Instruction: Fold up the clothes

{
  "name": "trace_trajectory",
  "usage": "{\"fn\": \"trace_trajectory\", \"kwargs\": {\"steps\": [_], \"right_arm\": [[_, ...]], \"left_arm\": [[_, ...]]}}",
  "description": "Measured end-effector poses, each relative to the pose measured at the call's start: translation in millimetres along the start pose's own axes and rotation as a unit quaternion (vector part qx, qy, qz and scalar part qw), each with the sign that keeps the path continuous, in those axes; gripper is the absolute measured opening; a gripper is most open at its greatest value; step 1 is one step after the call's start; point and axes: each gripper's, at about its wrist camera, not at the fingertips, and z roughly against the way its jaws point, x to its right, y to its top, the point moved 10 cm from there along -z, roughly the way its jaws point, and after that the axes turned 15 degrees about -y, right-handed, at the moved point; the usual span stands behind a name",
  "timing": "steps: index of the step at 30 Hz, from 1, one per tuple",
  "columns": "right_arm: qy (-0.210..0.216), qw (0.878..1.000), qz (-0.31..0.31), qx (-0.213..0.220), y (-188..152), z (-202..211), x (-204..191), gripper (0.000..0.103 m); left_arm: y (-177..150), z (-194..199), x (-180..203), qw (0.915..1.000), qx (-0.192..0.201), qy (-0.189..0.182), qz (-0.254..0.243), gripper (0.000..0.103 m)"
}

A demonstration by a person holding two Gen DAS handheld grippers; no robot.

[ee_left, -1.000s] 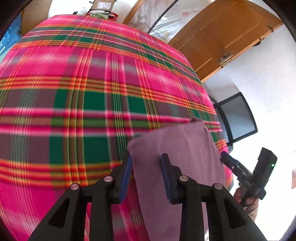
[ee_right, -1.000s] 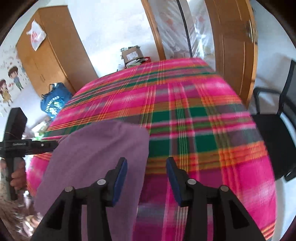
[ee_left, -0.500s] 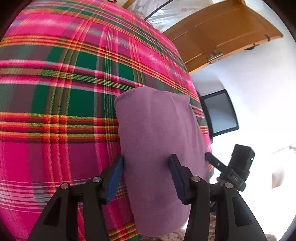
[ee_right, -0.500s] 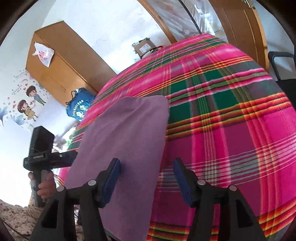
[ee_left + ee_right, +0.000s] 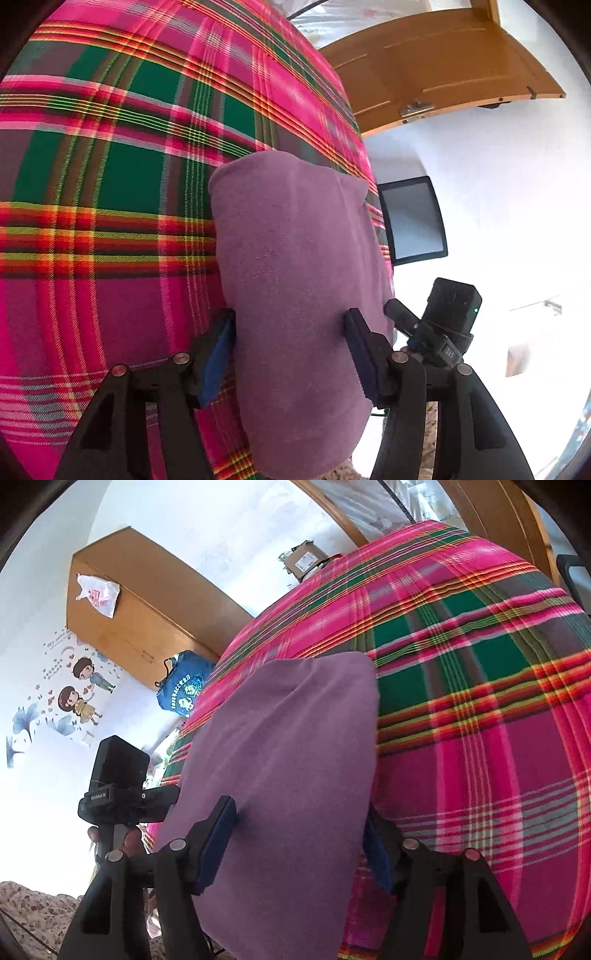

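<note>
A folded purple cloth (image 5: 295,258) lies on the pink-and-green plaid tablecloth (image 5: 110,184), its near end hanging over the table's edge. My left gripper (image 5: 290,336) straddles the cloth's left side, jaws opening, pads apart from the fabric. In the right wrist view the same purple cloth (image 5: 291,746) sits between the opening jaws of my right gripper (image 5: 299,834); its right pad is partly hidden behind the cloth's edge. Each view also shows the other gripper's body: the right one (image 5: 443,325) and the left one (image 5: 122,786), each held in a hand.
Wooden door (image 5: 424,66) and a dark screen (image 5: 412,221) stand past the table's right side. A wooden wardrobe (image 5: 140,605), blue bag (image 5: 183,694) and cardboard box (image 5: 306,559) lie beyond the far side. A black chair (image 5: 569,572) is at the right.
Both grippers' jaws have spread wider and both have dipped and tilted down. The purple cloth has settled flat on the table and fills more of each view.
</note>
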Motion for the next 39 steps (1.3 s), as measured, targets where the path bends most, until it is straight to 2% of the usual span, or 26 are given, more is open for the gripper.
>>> {"fn": "trace_trajectory", "kwargs": {"steps": [3, 6, 9, 12, 18, 21, 24, 26, 28, 33, 39], "right_arm": [[0.003, 1.0, 0.003, 0.0, 2, 0, -3, 0.071], [0.004, 1.0, 0.007, 0.001, 3, -1, -6, 0.074], [0.003, 1.0, 0.002, 0.0, 3, 0, -5, 0.074], [0.002, 1.0, -0.003, -0.001, 4, 0, -4, 0.074], [-0.015, 1.0, -0.013, 0.005, 7, -1, -5, 0.073], [-0.034, 0.999, -0.01, 0.006, 5, -1, -4, 0.065], [-0.048, 0.999, -0.012, 0.007, 5, -1, -4, 0.055], [-0.054, 0.998, -0.009, 0.009, 5, -1, -6, 0.041], [-0.055, 0.998, -0.007, 0.013, 6, 0, -10, 0.034], [-0.084, 0.996, 0.007, 0.028, 8, 2, -20, 0.027], [-0.089, 0.995, 0.016, 0.044, 18, 15, -38, 0.026]], "left_arm": [[-1, -1, 0, 0.9999, 0.002, -0.01, 0.0, 0.065], [-2, -4, 2, 0.9999, 0.002, -0.007, -0.011, 0.065], [-3, -7, 5, 0.9996, 0.002, -0.005, -0.028, 0.071], [-4, -10, 9, 0.9991, 0.004, 0.003, -0.041, 0.072], [0, -11, 7, 0.9997, 0.009, -0.001, -0.023, 0.072], [1, -6, 2, 0.9998, 0.012, 0.006, -0.012, 0.067], [-1, -7, 3, 0.9989, 0.009, 0.032, -0.033, 0.063], [-1, -7, 3, 0.9984, 0.007, 0.037, -0.042, 0.061], [-1, -6, 2, 0.9984, 0.007, 0.038, -0.042, 0.055], [-1, 0, 4, 0.9973, 0.01, 0.042, -0.059, 0.045], [6, 10, 18, 0.9961, 0.016, 0.034, -0.08, 0.044]]}}
